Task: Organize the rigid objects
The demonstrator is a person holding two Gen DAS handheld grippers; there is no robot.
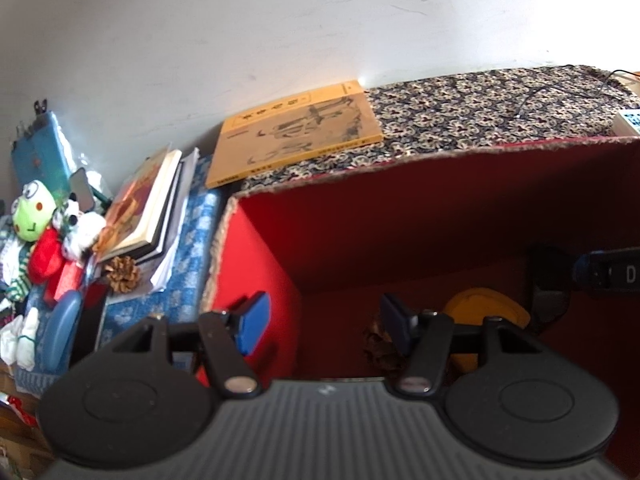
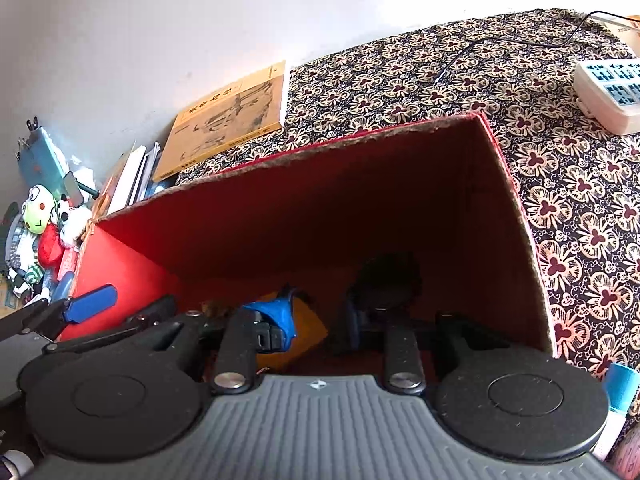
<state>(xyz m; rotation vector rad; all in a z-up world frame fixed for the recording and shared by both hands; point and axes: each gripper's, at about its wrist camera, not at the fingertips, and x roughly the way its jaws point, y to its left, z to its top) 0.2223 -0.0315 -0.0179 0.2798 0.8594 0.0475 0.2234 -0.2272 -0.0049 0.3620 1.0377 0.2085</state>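
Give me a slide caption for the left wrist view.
Open left gripper straddles the red box wall, yellow book beyond.

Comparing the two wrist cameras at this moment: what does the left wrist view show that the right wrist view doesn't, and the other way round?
Left wrist view only: a loose pine cone beside the stacked books, and another pine cone inside the box.

Right wrist view only: the white power strip in full, barely at the frame edge in the other view, and the box's right wall against the patterned cloth.

Both: the red box, a yellow object at its bottom, the yellow book, the green frog plush, and the left gripper with its jaws apart.
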